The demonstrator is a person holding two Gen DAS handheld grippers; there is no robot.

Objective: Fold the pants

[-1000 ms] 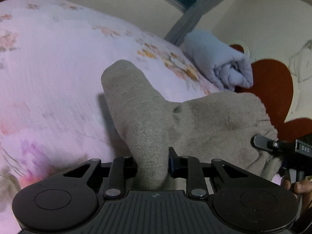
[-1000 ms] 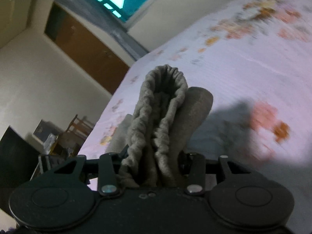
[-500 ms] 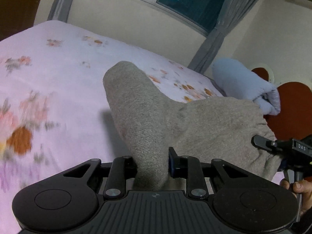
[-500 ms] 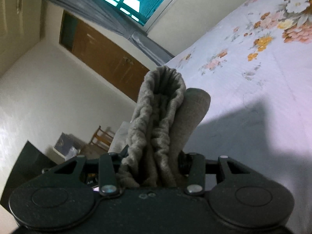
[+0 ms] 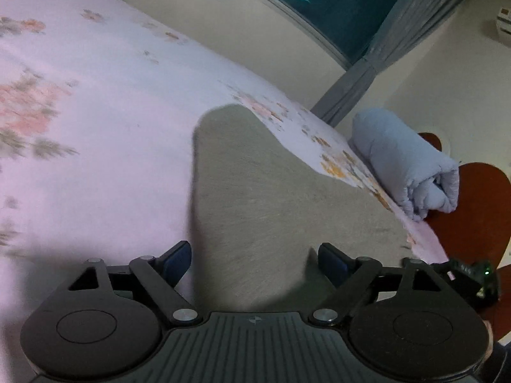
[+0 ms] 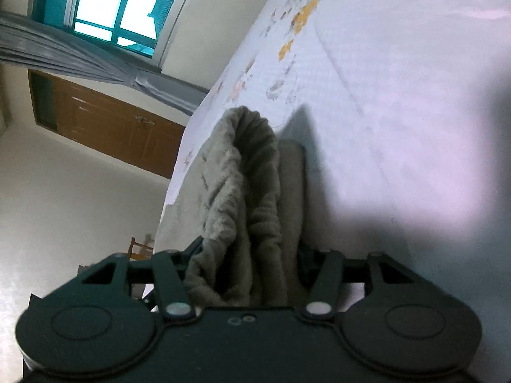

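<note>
Grey pants [image 5: 274,210] spread flat on the floral bedsheet [image 5: 95,111], apparently laid down to finish a fold. Left gripper [image 5: 255,257] opening, jaws wide apart, pads clear of the cloth between them. Right gripper [image 6: 249,255] opening too, gathered waistband [image 6: 252,172] bunched between its jaws; contact unclear.

Home bedroom — floral bedsheet [image 5: 111,102], curtained window [image 6: 105,16], wooden wardrobe [image 6: 105,127].
</note>
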